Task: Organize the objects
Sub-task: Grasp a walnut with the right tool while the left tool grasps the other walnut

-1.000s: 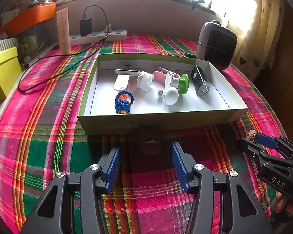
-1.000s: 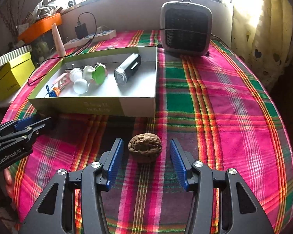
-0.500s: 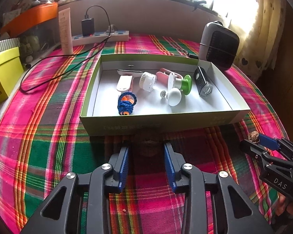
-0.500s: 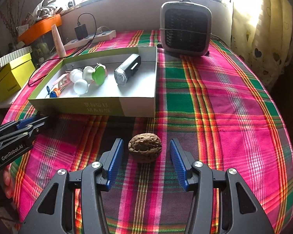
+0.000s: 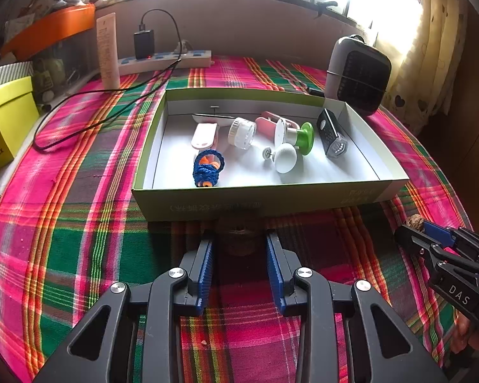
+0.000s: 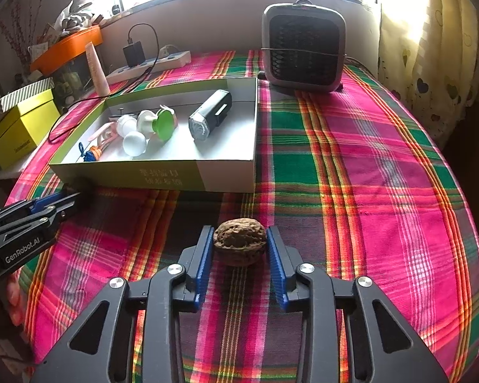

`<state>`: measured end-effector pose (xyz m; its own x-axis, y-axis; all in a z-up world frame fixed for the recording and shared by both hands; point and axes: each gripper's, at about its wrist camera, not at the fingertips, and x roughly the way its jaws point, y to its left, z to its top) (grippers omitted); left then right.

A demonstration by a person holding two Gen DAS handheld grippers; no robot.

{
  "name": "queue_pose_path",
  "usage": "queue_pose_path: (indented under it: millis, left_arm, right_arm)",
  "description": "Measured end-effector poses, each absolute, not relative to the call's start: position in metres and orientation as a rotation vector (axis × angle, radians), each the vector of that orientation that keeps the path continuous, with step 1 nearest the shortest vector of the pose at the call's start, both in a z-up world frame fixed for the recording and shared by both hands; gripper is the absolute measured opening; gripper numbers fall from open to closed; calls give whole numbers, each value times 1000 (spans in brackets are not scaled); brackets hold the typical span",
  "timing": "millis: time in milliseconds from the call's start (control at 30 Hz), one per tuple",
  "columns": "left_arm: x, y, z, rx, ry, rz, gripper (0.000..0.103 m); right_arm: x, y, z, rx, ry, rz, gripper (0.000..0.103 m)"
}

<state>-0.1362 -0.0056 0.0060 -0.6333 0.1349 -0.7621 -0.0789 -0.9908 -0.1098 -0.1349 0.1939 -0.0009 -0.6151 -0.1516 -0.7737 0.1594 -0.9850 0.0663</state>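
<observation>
Two brown walnuts lie on the plaid tablecloth in front of a shallow green-and-white box (image 5: 303, 199). One walnut (image 5: 239, 239), dark in the box's shadow, sits between the blue pads of my left gripper (image 5: 239, 247), which is shut on it. My right gripper (image 6: 239, 244) is closing on the other walnut (image 6: 239, 245), and its pads touch both sides of the shell. Both walnuts rest on the cloth. In the left wrist view the right gripper (image 5: 426, 231) shows at the right edge with its walnut (image 5: 413, 222). The left gripper (image 6: 56, 204) shows at the left of the right wrist view.
The box (image 6: 127, 175) holds several small items: a black lamp (image 6: 210, 118), a green-ended piece (image 6: 164, 124), white caps, a blue crocheted item (image 5: 207, 169). A small heater (image 6: 303, 48) stands behind, with a power strip (image 5: 166, 60) and cable, and a yellow box (image 5: 6, 118) at the left.
Both grippers have closed onto their walnuts, the left one first and the right one only just now. Neither hand has shifted.
</observation>
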Motion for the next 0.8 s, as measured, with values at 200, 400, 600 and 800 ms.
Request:
queue_pose_path:
  millis: [200, 400, 600, 800]
  left_arm:
    - [-135, -6, 6, -1283, -100, 2734, 29]
    - [-134, -7, 6, -1282, -106, 2731, 29]
    - [-131, -6, 6, -1283, -106, 2728, 29]
    - [-129, -6, 6, -1279, -104, 2730, 29]
  right_arm:
    - [-133, 192, -1, 1277, 9, -2671, 34]
    - [-132, 191, -1, 1275, 4, -2664, 34]
    - [-131, 189, -1, 1271, 5, -2655, 34]
    - [-129, 185, 0, 1264, 3, -2640, 34]
